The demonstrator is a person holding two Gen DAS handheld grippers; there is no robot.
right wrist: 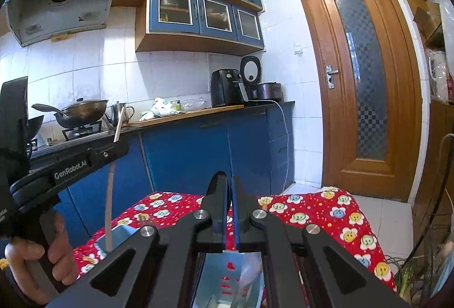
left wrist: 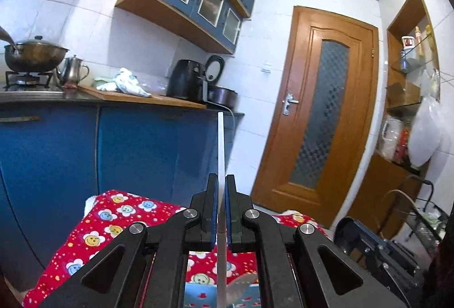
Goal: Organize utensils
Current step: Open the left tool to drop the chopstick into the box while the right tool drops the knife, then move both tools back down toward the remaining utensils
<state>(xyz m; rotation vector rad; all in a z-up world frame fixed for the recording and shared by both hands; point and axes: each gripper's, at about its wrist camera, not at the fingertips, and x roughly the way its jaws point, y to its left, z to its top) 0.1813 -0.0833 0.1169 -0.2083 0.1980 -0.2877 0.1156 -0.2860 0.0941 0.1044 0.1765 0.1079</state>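
Chopstick (left wrist: 220, 143) stands clamped between the blue pads of the left gripper (left wrist: 222, 180), running from six o'clock in the left wrist view straight up towards twelve, its pale tip ending in front of the blue counter cabinets (left wrist: 136, 143). The jaws press flat on it from both sides. In the right wrist view the same left gripper (right wrist: 117, 144) sits at nine o'clock, held by a hand (right wrist: 42, 257) at about eight, and the chopstick (right wrist: 109, 194) passes through it, leaning slightly with its lower end reaching down to a light blue container (right wrist: 119, 234) on the cloth.

The right gripper (right wrist: 229, 183) fills the six o'clock part of its own view, its jaws closed together with nothing seen between the tips. Below it, at six, lies the light blue container's inside (right wrist: 224, 279) with red marks on its floor. A red cloth with smiling flowers (right wrist: 326, 211) covers the table, spreading from five to seven o'clock.

At ten o'clock in the left wrist view a lidded wok (left wrist: 34, 52) sits on the stove, a metal kettle (left wrist: 73, 69) just beside it. A wooden door (left wrist: 317, 115) stands at three o'clock.
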